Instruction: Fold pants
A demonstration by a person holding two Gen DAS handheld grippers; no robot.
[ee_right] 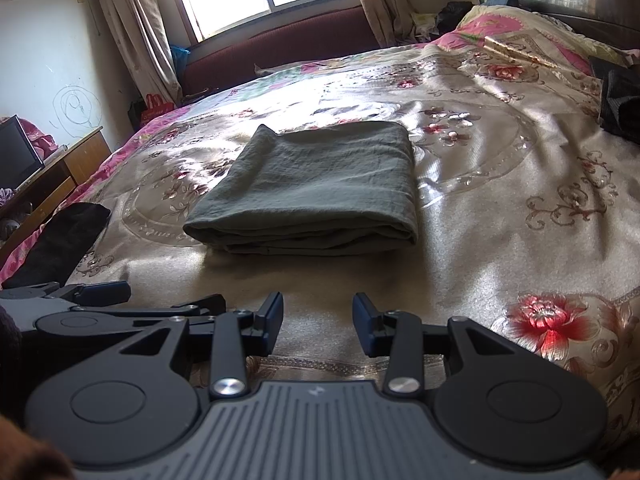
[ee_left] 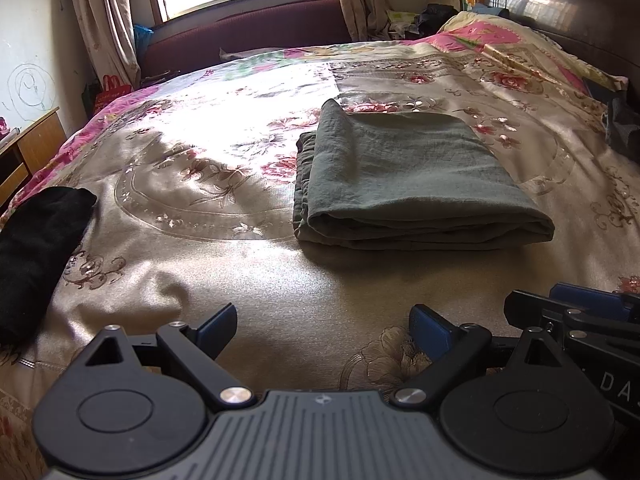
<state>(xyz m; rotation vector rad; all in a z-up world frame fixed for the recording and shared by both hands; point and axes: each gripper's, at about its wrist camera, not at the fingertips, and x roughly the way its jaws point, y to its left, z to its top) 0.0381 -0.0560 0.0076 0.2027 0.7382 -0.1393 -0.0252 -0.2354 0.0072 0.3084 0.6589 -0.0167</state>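
The pants, grey-green, are seen folded into a flat rectangular bundle of several layers, lying in the middle of the bed on its floral satin cover. The folded edge is turned toward the cameras, and the gathered waistband is visible at the bundle's left side in the left wrist view. The left gripper is held low over the cover, near the bed's front edge and well apart from the pants; its 2 fingers are spread wide and nothing is held between them. The right gripper is placed just beside it, also short of the pants, its fingers likewise parted and empty. A black garment is laid at the bed's left edge. A wooden desk is seen against the left wall.
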